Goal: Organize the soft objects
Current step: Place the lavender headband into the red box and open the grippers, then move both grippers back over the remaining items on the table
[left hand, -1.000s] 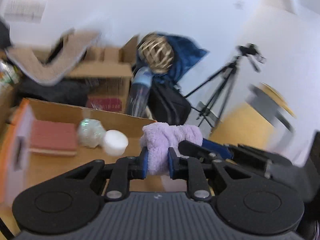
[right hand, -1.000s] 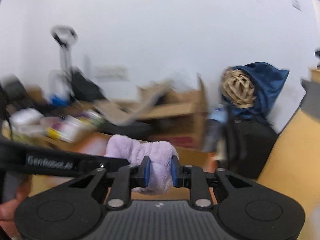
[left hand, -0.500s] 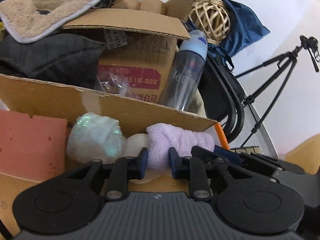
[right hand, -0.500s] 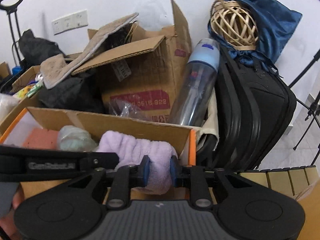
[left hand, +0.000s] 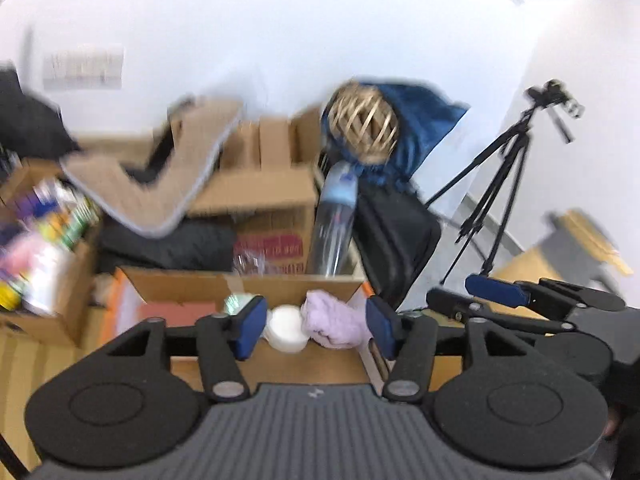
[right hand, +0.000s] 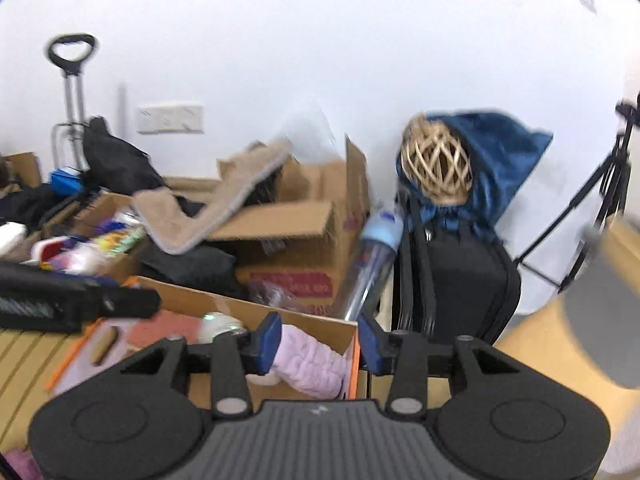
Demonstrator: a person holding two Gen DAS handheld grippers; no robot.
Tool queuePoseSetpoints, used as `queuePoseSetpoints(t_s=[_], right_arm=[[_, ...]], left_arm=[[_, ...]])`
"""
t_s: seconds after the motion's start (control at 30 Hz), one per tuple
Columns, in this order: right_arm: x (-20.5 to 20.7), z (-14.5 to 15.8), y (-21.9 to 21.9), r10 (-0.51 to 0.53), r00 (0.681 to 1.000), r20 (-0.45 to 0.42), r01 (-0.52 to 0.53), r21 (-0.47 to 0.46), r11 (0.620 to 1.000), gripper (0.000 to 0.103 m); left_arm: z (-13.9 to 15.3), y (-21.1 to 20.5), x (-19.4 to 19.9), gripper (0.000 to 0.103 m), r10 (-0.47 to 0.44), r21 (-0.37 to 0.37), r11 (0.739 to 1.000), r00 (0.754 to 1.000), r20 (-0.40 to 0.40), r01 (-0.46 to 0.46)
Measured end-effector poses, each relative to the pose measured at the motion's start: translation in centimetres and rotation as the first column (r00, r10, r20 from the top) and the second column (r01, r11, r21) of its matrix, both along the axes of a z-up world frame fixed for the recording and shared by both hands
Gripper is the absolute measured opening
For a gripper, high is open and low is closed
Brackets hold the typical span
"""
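Fluffy lilac cloth [left hand: 338, 322] lies in a matt cardboard box [left hand: 288, 282].

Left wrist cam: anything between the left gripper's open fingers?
Yes: left gripper frames the purple towel and a white round object, both in the cardboard box.

Motion blur leaves the red label on the cardboard box [right hand: 291, 285] unreadable; no other text shows.
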State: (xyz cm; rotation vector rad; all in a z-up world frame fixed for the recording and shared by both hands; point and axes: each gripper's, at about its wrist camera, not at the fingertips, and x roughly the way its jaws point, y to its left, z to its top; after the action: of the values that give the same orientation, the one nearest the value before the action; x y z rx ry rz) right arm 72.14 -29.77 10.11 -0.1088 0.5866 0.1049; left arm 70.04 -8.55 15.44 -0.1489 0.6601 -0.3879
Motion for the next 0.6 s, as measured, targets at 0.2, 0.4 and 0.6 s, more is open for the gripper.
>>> queuePoseSetpoints(t_s=[0.2, 0.4, 0.6], right_arm=[[-9.3, 4.6, -0.3, 0.084, 0.993, 0.078, -0.090, 0.080, 0.993, 0.054], [-20.7, 3.1, -0.7, 0.151, 0.975, 0.164, -0.173, 0.128, 0.977, 0.065], [-34.0, -1.9, -0.2, 0.175, 0.930, 0.323, -0.204, 0.059, 0.977, 0.079]], left_arm=[[5.1, 3.4, -10.4, 0.072, 0.010, 0.019, 1.000, 0.988, 0.157, -0.013], [2.5, 7.5, -22.6, 0.084, 0.011, 0.020, 1.000, 0.953, 0.302, -0.018], [-3.4, 10.4, -35.7, 0.100, 0.066, 0.110, 0.984, 0.867, 0.493, -0.137]])
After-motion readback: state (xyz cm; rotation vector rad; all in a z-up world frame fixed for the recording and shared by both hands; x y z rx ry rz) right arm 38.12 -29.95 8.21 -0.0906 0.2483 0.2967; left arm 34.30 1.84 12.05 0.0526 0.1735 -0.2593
